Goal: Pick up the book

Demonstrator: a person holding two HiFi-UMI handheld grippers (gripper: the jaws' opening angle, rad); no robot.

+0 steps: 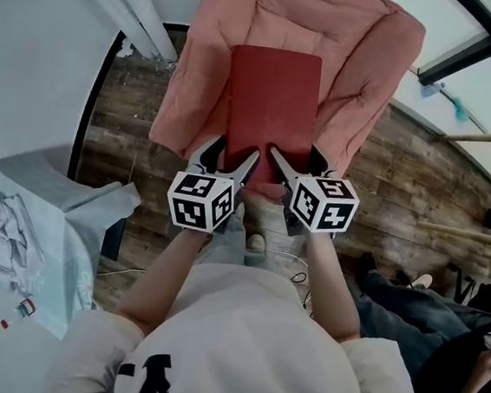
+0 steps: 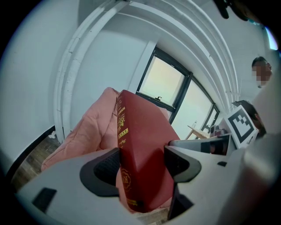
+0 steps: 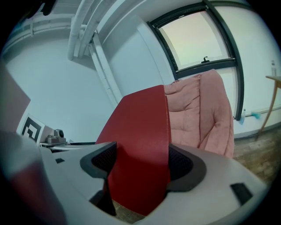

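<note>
– Book (image 1: 272, 107) first, from the head view: where do we put it?
– We see it over the pink armchair (image 1: 356, 55), its long axis running straight away from us, the far short edge toward the chair back. Both our forearms reach forward side by side. The left gripper (image 1: 230, 157) and right gripper (image 1: 299, 160) sit at its near edge and cover it. We cannot tell whether it touches the cushion.
– And the left gripper view?
– There the jaws are closed on the book at its spine (image 2: 124, 145), which faces us. The gold lettering is too small for us to read. The book stands on edge between the pads, pointing away toward the window (image 2: 169, 81).
– The right gripper view?
– Those jaws pinch the plain red cover too. The book stretches away and upward, with the armchair behind it on the right.
</note>
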